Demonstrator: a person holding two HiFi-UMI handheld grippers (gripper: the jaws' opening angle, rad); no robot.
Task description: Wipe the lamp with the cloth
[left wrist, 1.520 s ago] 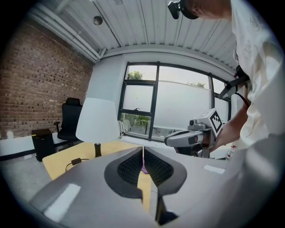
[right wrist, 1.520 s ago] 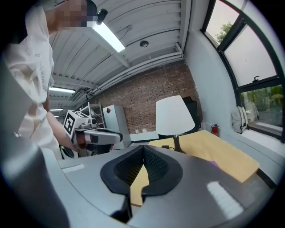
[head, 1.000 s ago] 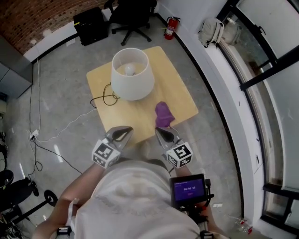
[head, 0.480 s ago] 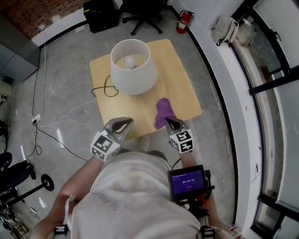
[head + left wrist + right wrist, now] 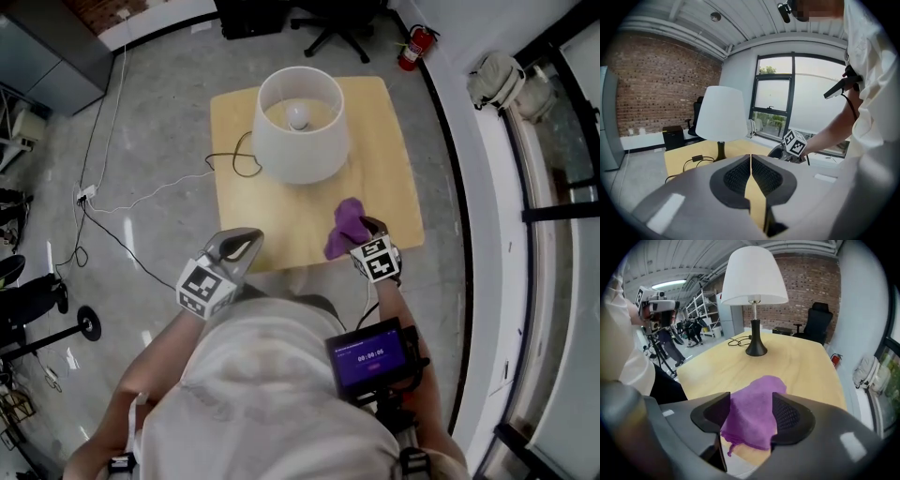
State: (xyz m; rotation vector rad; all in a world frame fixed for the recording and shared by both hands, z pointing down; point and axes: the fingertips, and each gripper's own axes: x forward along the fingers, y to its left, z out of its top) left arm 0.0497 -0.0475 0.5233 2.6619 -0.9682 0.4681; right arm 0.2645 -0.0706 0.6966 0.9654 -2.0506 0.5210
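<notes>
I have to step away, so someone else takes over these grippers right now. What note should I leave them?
Left gripper: shut, empty, near the table's front edge.
Right gripper: fingers have just been opening, now astride the purple cloth, not gripping it.
Cloth lies crumpled on the table's near right part; lamp stands behind it, apart.
Done: reach to the cloth. Left: grip it, wipe the lamp.

right gripper (image 5: 364, 227): has dropped from above the near edge of the table (image 5: 281, 230) down and forward to the cloth (image 5: 343, 228)
right jaws: together a second ago, they have just been opening; now spread wide with the cloth lying between them on the table
</notes>
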